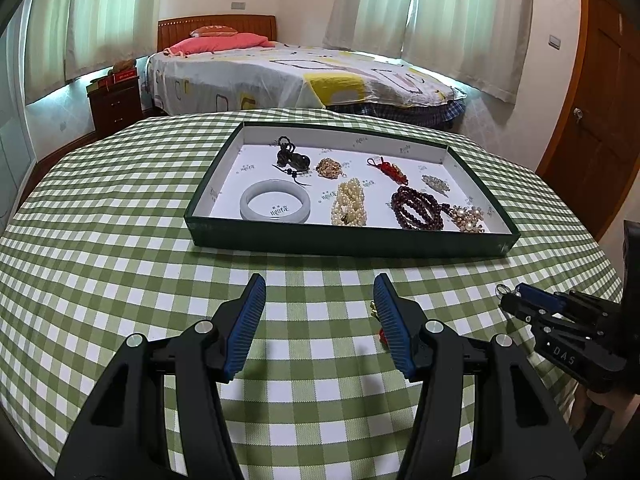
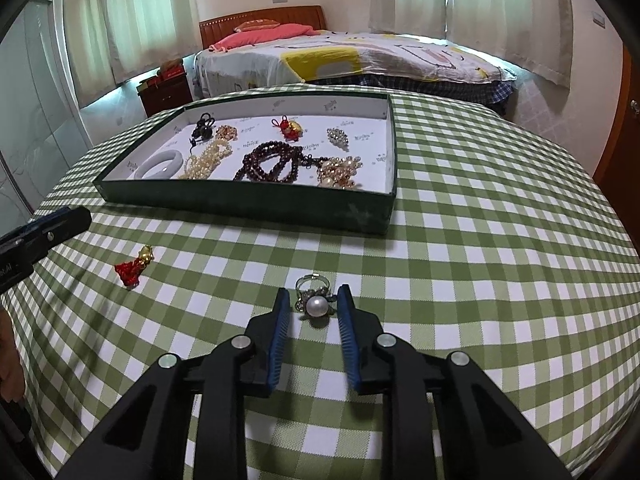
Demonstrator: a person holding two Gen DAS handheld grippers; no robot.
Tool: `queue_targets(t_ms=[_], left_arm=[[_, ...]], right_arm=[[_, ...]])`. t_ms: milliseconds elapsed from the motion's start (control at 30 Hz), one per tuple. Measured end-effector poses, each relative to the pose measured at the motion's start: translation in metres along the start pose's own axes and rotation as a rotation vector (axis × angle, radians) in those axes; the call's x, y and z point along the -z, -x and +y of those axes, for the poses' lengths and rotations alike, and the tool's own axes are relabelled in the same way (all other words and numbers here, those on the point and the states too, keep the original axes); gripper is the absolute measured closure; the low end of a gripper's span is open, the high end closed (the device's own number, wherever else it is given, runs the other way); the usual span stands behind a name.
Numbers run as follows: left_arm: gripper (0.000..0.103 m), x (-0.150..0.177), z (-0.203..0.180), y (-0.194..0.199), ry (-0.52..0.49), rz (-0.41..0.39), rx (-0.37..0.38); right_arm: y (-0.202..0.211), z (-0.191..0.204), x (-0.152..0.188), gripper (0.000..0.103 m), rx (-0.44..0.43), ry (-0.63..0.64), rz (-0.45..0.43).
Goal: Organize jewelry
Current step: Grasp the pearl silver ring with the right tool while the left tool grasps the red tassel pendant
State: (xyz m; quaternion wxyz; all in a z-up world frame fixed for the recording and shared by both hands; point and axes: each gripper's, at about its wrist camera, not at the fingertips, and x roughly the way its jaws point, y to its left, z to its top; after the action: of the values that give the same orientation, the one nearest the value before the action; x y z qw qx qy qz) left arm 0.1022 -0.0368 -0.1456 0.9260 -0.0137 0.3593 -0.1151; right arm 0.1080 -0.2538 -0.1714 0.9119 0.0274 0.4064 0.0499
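A dark green tray (image 1: 344,240) with a white floor holds several pieces: a pale jade bangle (image 1: 275,206), a pearl strand (image 1: 350,208), dark red beads (image 1: 418,208) and a red knot charm (image 1: 390,169). My left gripper (image 1: 320,296) is open and empty over the cloth, in front of the tray. A red and gold tassel charm (image 2: 134,266) lies on the cloth beside its right finger (image 1: 390,320). My right gripper (image 2: 313,300) is open, its fingers on either side of a pearl ring (image 2: 314,300) on the cloth. The tray shows in the right wrist view too (image 2: 248,200).
The table wears a green and white checked cloth (image 1: 120,240). The right gripper shows at the right edge of the left wrist view (image 1: 560,312). Behind the table stand a bed (image 1: 304,76), a nightstand (image 1: 116,104) and a wooden door (image 1: 600,120).
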Motion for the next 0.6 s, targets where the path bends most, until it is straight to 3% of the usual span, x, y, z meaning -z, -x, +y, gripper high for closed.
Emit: queue_targets(t_ms=[600], left_arm=[[0.048, 0.0056, -0.0056, -0.0039, -0.018, 0.021, 0.002]], right_arm=[[-0.0023, -0.0014, 0.0007, 0.081, -0.008, -0.016, -0.005]])
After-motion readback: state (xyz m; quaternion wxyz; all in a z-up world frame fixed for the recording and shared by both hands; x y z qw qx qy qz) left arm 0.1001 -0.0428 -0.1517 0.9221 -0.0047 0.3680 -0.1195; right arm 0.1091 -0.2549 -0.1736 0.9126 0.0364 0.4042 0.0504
